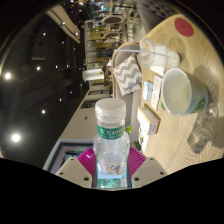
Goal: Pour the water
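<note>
A clear plastic water bottle [111, 135] with a white cap and a green label stands upright between my fingers, and both pink pads [88, 160] press on its lower body. My gripper [111, 168] is shut on the bottle and holds it above the wooden table [185, 135]. A pale green cup [180, 92] stands on the table ahead and to the right of the bottle, its opening facing up. The bottle's base is hidden behind the gripper body.
A grey and white striped cloth [127, 73] lies on the table beyond the bottle. A glass [152, 50] stands farther back, and a red round thing [184, 25] lies at the far end. Small boxes [149, 122] sit between the bottle and the cup. Dark room on the left.
</note>
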{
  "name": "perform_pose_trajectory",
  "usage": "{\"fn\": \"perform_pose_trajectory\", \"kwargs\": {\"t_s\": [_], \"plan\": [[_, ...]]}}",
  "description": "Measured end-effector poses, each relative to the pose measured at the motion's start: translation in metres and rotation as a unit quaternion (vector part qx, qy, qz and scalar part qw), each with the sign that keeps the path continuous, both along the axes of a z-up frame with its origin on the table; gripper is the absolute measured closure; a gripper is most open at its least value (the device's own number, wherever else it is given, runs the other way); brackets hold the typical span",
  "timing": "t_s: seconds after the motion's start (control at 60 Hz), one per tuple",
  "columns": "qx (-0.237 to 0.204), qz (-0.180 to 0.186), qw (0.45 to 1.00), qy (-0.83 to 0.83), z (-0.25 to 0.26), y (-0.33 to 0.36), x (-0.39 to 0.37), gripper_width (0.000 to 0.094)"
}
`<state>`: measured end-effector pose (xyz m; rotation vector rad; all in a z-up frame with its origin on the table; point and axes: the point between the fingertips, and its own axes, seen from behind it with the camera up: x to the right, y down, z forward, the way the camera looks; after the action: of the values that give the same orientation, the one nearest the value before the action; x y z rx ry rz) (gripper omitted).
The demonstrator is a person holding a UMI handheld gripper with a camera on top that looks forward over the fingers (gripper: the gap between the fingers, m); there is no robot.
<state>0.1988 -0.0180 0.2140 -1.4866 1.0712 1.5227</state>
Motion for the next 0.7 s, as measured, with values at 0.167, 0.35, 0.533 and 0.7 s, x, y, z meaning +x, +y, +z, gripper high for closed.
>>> {"fn": "perform_pose_trajectory", "kwargs": {"t_s": [0.167, 0.35, 0.533, 0.7], "plan": [[-0.028, -0.018, 0.984, 0.173, -0.025, 0.021, 0.022, 0.0552], [-0.06, -0.01, 0.969, 0.238, -0.044, 0.013, 0.033, 0.0551], [-0.063, 0.046, 0.989, 0.129, -0.028, -0.003, 0.022, 0.0548], [-0.015, 0.093, 0.988, -0.124, -0.001, -0.019, 0.044, 0.0548]]}}
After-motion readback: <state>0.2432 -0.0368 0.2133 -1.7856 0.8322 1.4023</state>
